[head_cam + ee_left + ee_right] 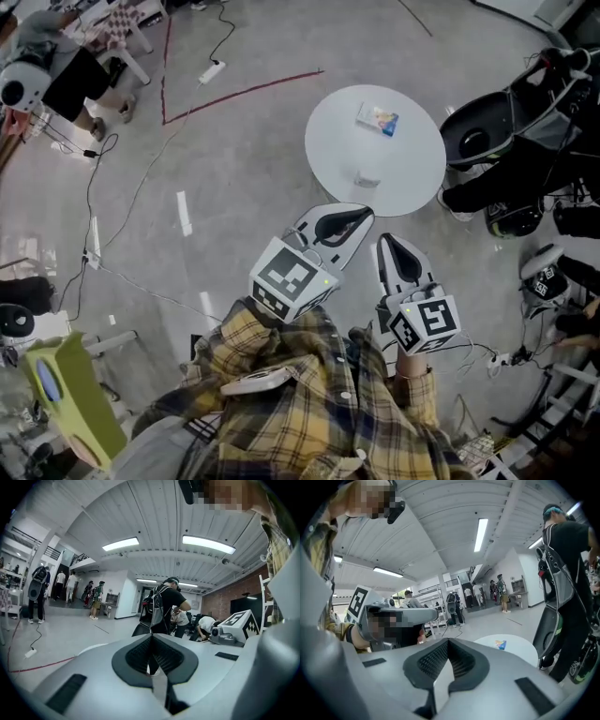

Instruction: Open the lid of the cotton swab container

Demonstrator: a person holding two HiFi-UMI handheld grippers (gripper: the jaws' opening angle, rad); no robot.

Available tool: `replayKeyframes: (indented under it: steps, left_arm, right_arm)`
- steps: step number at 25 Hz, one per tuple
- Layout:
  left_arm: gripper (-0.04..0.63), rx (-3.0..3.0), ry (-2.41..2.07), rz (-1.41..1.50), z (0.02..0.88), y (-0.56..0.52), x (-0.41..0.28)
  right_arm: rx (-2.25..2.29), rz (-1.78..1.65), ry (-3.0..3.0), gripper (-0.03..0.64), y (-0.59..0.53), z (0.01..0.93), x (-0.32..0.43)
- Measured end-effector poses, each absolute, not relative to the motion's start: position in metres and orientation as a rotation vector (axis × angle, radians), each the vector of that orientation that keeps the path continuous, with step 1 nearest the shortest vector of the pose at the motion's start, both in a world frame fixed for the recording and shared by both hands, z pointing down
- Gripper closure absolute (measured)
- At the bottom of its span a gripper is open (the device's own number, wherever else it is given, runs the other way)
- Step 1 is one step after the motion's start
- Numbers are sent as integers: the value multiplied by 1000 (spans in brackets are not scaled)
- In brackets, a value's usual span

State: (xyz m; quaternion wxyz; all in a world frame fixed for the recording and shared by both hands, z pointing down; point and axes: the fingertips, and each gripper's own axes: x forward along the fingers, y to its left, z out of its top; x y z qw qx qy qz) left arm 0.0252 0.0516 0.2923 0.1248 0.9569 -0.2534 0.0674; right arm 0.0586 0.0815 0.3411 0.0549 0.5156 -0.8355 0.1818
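A round white table (412,155) stands on the grey floor ahead of me. On its far side lies a small pack with blue and yellow print (377,119), which also shows in the right gripper view (500,644). A small clear container (366,177) sits near the table's front edge. Both grippers hang short of the table, touching nothing. My left gripper (361,217) is shut and empty, its ribbed pads meeting (152,637). The right gripper (386,242) is shut too, with nothing between its pads (448,641).
Black bags and a stroller (511,141) crowd the table's right side. Cables and a power strip (211,71) lie on the floor at the left, by red tape lines (244,92). A person in black with a backpack (161,606) stands nearby.
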Motion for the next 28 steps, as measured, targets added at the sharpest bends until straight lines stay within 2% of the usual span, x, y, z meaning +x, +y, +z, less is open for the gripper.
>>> replayKeyframes:
  steps: [9,28]
  left_arm:
    - [574,2797,-681,266,300,-28,28]
    - [574,2740,-765,272,310,-66,49]
  right_arm:
    - [1657,576,-2464,601,-1,344,78]
    - [1549,602,-2496,601,-42,346,102]
